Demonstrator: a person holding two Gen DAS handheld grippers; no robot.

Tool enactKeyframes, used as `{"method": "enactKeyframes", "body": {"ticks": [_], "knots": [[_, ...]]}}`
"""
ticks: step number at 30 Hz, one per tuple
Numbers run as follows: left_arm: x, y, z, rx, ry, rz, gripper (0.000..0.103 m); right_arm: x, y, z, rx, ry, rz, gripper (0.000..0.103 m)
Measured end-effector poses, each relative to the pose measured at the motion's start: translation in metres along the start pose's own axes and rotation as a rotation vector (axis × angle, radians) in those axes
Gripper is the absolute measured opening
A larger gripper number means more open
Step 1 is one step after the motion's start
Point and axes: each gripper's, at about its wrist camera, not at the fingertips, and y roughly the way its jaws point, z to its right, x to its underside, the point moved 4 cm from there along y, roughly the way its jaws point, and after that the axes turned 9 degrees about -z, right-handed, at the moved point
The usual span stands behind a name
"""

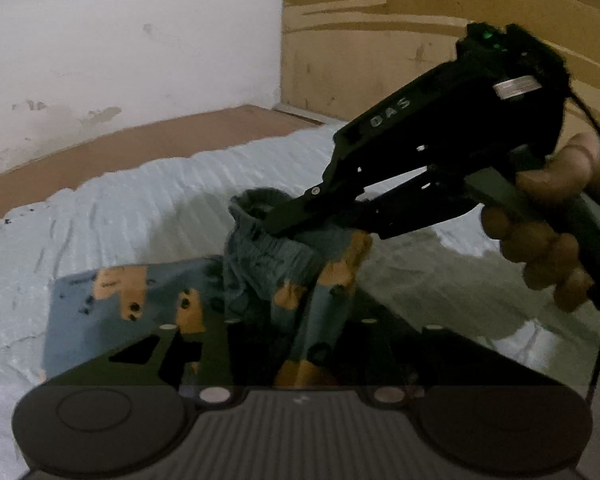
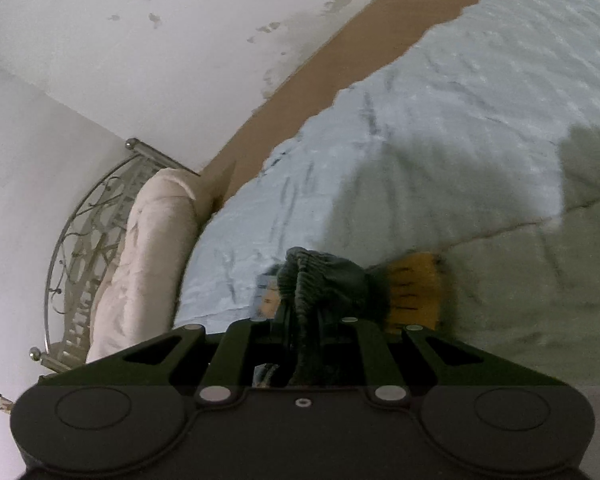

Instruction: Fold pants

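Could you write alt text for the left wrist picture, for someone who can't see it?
A black handheld gripper, held in a person's hand, pinches the grey ribbed waistband of blue pants with orange patches, lifting them off a pale blue bedsheet. Behind are a white wall and a wooden panel.

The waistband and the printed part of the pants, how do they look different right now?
The waistband is plain grey-blue, ribbed and bunched, lifted in the right gripper; the printed part is smoother blue with orange patches, hanging lower towards the bedsheet. Both belong to one garment.
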Motion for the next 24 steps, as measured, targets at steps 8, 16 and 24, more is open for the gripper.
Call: {"method": "enactKeyframes", "body": {"ticks": [8, 16, 24], "knots": [[0.018, -0.019, 0.016, 0.087, 0.045, -0.014, 0.070, 0.011, -0.018, 0.038, 0.139, 0.056, 0.050, 0.050], [0.050, -0.057, -0.028, 0.009, -0.065, 0.006, 0.086, 0.015, -0.016, -0.019, 0.254, -0.186, 0.103, 0.084], [0.085, -0.060, -0.037, 0.065, -0.034, -0.056, 0.087, 0.035, 0.010, 0.007, 0.457, -0.252, -0.031, 0.085]]}}
